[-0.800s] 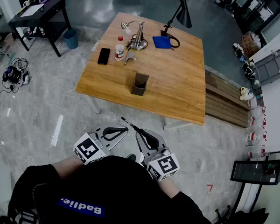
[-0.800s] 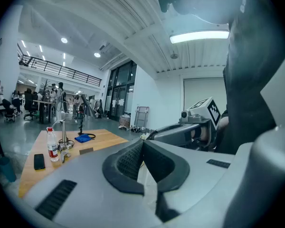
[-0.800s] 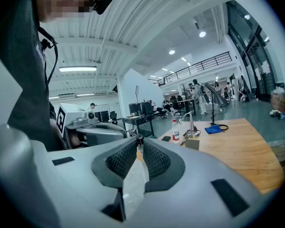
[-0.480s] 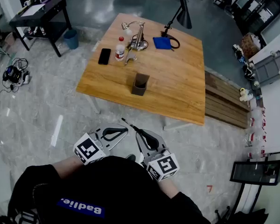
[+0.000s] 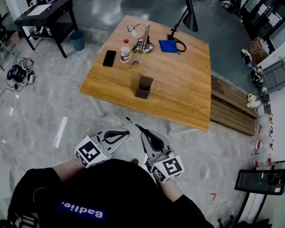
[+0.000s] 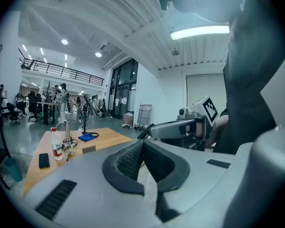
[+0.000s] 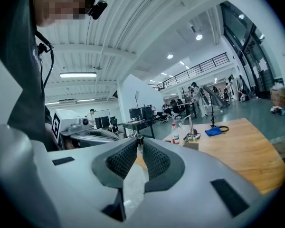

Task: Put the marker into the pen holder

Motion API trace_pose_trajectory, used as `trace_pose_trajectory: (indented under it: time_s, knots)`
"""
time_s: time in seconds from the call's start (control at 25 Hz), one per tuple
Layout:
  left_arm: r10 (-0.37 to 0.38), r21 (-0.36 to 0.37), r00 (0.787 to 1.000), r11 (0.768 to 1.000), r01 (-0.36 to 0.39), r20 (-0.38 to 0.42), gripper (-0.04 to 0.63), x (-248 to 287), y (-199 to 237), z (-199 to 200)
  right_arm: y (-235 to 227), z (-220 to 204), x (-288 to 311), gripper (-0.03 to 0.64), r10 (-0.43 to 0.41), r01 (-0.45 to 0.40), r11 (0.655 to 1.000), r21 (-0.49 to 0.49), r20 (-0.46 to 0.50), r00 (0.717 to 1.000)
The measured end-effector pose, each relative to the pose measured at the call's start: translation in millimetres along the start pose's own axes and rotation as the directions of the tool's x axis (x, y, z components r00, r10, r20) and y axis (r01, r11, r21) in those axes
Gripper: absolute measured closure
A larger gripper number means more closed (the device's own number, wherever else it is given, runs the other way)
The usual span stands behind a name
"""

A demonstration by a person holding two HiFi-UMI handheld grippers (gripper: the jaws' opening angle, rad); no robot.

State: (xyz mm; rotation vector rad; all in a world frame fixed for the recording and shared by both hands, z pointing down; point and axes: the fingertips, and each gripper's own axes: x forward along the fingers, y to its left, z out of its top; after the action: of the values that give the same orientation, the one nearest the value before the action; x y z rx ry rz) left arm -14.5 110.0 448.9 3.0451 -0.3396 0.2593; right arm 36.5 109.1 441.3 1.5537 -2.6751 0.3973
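A dark brown pen holder (image 5: 143,87) stands upright on the wooden table (image 5: 185,91), toward its near edge. My right gripper (image 5: 143,133) is over the floor, short of the table and close to my body. It is shut on a thin black marker (image 5: 134,125) that sticks out past the jaw tips toward the table. In the right gripper view the marker (image 7: 139,138) shows between the closed pads, with the pen holder (image 7: 191,145) far ahead. My left gripper (image 5: 128,131) hangs beside the right one, shut with nothing in it.
On the table's far side are a black phone (image 5: 109,58), a small bottle (image 5: 125,51), a silver desk lamp (image 5: 142,36), a blue cloth (image 5: 169,45) and a black lamp (image 5: 187,13). A slatted bench (image 5: 232,106) lies to the table's right. A blue bin (image 5: 77,39) stands on the floor at left.
The head view has shifted slightly, so the table sits a little lower in frame. Both grippers keep the same pose, and the marker stays in the right one.
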Motion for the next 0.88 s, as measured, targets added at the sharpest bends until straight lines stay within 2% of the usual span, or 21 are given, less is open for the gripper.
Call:
trace_pose_trajectory:
  time_s: [0.32, 0.52, 0.68, 0.88]
  knots:
    - [0.072, -0.010, 0.997, 0.997, -0.072, -0.006, 0.586, 25, -3, 4, -29, 4, -8, 0.572, 0.059, -0.059, 0.998, -0.008, 0.001, 0.998]
    - [0.162, -0.037, 0.987, 0.986, -0.162, -0.010, 0.587, 35, 6, 5, -48, 1, -11, 0.572, 0.085, -0.085, 0.996, -0.022, -0.021, 0.996]
    - [0.159, -0.042, 0.987, 0.986, -0.159, 0.003, 0.586, 35, 13, 6, -52, 3, -7, 0.572, 0.084, -0.085, 0.996, -0.028, -0.027, 0.996]
    - [0.134, -0.036, 0.991, 0.990, -0.133, 0.020, 0.586, 41, 46, 10, -64, 6, 19, 0.572, 0.049, -0.050, 0.998, -0.026, -0.041, 0.998]
